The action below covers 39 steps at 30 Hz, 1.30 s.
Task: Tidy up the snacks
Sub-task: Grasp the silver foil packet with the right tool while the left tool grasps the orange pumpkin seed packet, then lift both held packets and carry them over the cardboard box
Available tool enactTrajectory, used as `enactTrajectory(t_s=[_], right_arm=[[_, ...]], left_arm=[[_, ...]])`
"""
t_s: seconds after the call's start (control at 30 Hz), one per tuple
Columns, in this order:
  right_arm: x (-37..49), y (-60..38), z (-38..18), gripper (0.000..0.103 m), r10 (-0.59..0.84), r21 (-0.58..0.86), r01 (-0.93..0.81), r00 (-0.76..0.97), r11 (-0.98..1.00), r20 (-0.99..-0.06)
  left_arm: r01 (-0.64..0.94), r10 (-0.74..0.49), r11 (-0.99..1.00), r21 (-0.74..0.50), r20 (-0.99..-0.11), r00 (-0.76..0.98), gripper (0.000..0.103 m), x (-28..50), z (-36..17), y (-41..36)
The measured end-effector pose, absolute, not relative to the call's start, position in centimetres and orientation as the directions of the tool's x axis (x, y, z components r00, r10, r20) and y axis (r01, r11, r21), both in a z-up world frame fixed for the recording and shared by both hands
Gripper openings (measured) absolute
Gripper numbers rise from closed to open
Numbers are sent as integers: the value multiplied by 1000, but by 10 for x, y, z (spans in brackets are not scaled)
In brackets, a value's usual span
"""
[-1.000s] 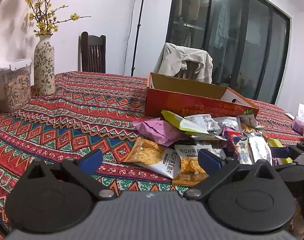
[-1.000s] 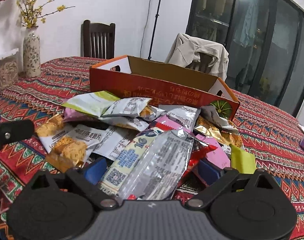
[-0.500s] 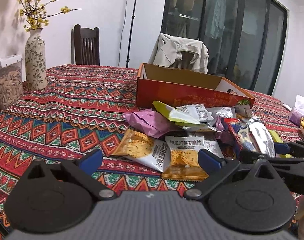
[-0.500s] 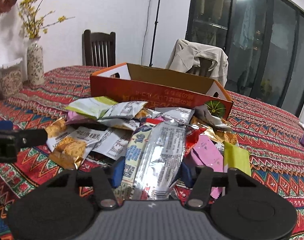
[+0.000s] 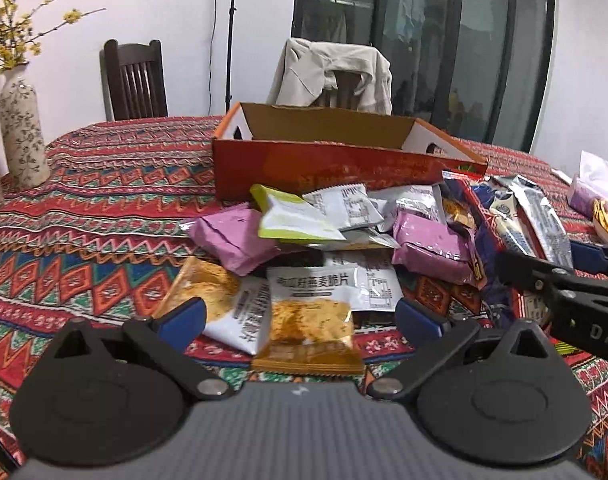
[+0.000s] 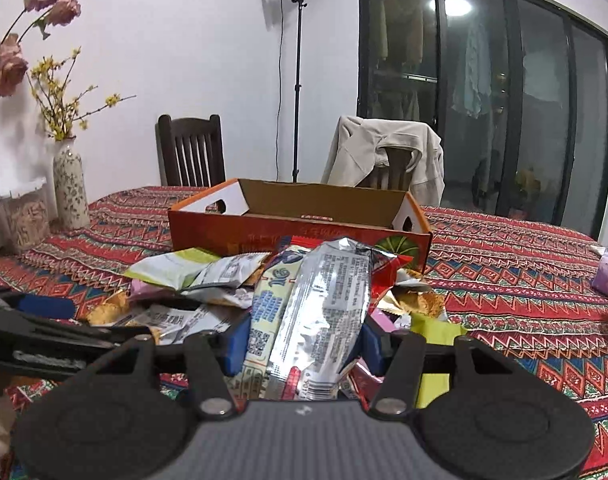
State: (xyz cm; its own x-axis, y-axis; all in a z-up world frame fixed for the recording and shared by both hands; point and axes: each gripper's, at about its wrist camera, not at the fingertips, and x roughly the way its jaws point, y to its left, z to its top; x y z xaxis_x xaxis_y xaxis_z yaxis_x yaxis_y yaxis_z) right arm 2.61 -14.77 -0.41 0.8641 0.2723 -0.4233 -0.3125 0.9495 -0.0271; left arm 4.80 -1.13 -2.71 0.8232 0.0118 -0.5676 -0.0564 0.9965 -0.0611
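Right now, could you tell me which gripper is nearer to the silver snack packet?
Right. The right gripper is shut on the silver snack packet and the packets beside it, while the left gripper hangs open over an orange chip packet, off to the side.

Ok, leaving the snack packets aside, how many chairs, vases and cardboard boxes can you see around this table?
Chairs: 2
Vases: 1
Cardboard boxes: 1
Total: 4
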Motion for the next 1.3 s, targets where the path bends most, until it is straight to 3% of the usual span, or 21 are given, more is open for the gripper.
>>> enactTrajectory(t_s=[0.17, 0.4, 0.93, 1.3], right_arm=[[27, -155, -6, 55, 283, -11, -317, 862, 949, -420], [30, -155, -10, 55, 294, 4, -323, 855, 946, -428], [24, -158, -7, 55, 301, 8, -327, 860, 945, -413], [27, -161, 22, 55, 311, -3, -334, 880, 943, -359]], left_arm=[[-61, 23, 997, -44, -600, 800, 84, 61, -34, -18], [-39, -13, 997, -68, -632, 775, 50, 70, -40, -17], [20, -57, 997, -69, -598, 800, 45, 47, -28, -21], [74, -94, 995, -61, -472, 877, 45, 39, 29, -25]])
